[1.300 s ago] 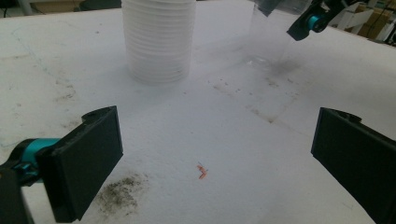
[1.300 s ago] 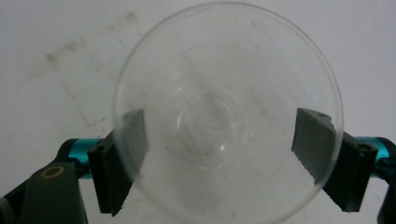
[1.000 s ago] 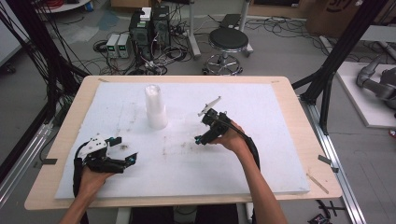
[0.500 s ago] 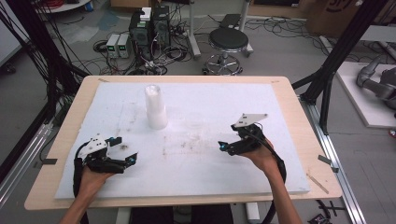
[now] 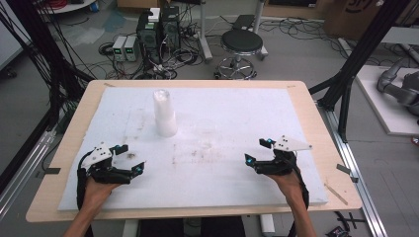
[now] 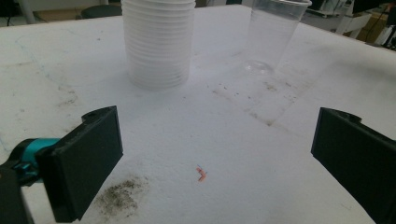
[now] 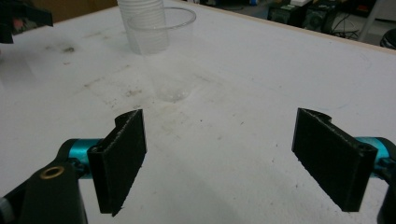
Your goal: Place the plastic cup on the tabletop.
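A tall stack of translucent plastic cups [image 5: 164, 113] stands upright on the white foam board [image 5: 237, 113], left of its middle. A single clear cup [image 7: 163, 51] stands upright beside it, faint in the high view [image 5: 205, 138]. The left gripper view looks at the cup stack [image 6: 159, 42] and the clear cup [image 6: 275, 35] from the near left. My left gripper [image 5: 131, 158] rests low at the front left, open and empty [image 6: 215, 154]. My right gripper [image 5: 257, 150] is at the front right, open and empty [image 7: 219, 158], well back from the clear cup.
The board lies on a wooden table [image 5: 326, 143]. Dark smudges [image 6: 119, 196] and a small pink scrap [image 6: 201, 174] mark the board by the left gripper. The left gripper [image 7: 18, 18] shows far off in the right gripper view. A stool [image 5: 241, 44] and equipment stand beyond the table.
My right gripper has drawn away from the cups, to the right and toward the front edge, jaws staying wide. The clear cup stands alone where it was. The left gripper has kept still.
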A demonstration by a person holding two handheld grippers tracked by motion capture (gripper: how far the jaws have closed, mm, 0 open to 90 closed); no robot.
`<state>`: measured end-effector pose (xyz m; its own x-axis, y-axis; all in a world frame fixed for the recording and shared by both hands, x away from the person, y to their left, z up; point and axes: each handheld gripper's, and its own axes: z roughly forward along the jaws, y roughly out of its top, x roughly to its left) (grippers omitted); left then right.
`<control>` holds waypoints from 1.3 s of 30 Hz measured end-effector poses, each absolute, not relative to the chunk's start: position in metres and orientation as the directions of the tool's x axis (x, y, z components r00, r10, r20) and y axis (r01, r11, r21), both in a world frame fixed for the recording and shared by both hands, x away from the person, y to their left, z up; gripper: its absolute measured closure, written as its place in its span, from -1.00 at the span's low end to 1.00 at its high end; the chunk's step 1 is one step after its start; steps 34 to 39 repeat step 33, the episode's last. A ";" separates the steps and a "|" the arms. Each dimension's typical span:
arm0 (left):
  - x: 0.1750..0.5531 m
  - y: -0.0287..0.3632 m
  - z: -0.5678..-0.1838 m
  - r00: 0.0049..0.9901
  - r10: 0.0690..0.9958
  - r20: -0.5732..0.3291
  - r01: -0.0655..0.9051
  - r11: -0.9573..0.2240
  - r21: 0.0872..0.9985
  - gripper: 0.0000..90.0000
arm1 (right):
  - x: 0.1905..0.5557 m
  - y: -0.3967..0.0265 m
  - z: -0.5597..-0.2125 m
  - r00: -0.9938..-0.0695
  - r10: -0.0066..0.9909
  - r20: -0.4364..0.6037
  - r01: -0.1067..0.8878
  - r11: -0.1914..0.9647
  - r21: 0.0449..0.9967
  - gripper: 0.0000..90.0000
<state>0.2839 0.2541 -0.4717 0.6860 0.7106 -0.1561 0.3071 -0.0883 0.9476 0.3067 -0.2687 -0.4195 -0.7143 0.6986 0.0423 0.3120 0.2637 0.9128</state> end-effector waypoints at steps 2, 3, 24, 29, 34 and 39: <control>0.284 0.254 -0.472 0.688 0.709 -0.155 0.306 -0.089 0.948 -0.96 | 0.306 -0.270 -0.422 -0.710 0.702 0.048 0.310 0.251 0.917 -0.60; 0.284 0.254 -0.472 0.687 0.709 -0.156 0.306 -0.087 0.948 -0.96 | 0.305 -0.271 -0.425 -0.705 0.708 0.049 0.309 0.244 0.919 -0.60; 0.281 0.255 -0.472 0.670 0.729 -0.139 0.283 -0.078 0.956 -0.96 | 0.306 -0.270 -0.444 -0.648 0.761 0.022 0.271 0.204 0.941 -0.60; 0.280 0.255 -0.472 0.666 0.733 -0.140 0.281 -0.073 0.957 -0.96 | 0.306 -0.269 -0.452 -0.649 0.760 0.026 0.283 0.210 0.936 -0.60; 0.280 0.254 -0.472 0.669 0.732 -0.127 0.275 -0.085 0.958 -0.96 | 0.305 -0.270 -0.453 -0.654 0.757 0.017 0.273 0.215 0.938 -0.60; 0.280 0.254 -0.472 0.669 0.732 -0.127 0.275 -0.085 0.958 -0.96 | 0.305 -0.270 -0.453 -0.654 0.757 0.017 0.273 0.215 0.938 -0.60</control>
